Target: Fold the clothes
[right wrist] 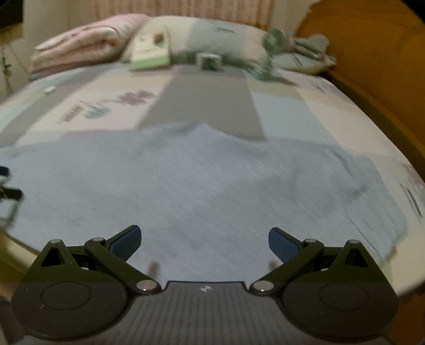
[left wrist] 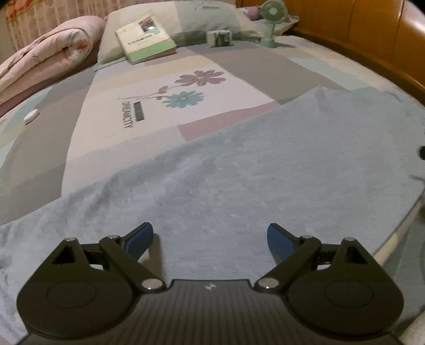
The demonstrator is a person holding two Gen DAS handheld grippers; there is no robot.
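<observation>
A pale blue fleece garment [left wrist: 225,172] lies spread flat over the near part of the bed; in the right wrist view the same garment [right wrist: 199,180] fills the middle, with a peak at its far edge and a darker fold toward the right. My left gripper [left wrist: 209,238] hovers low over the cloth near its front edge, jaws wide apart, nothing between the blue pads [left wrist: 139,238]. My right gripper [right wrist: 204,240] is also open and empty just above the cloth. The right wrist view is motion-blurred.
Patchwork bedsheet [left wrist: 172,106] with flower print beyond the garment. A book [left wrist: 144,37], small box [left wrist: 220,38] and green fan [left wrist: 271,16] stand by the pillow [left wrist: 191,18]; a pink rolled quilt [left wrist: 50,50] at left; wooden bed frame [left wrist: 372,39] at right; small white object [left wrist: 31,116].
</observation>
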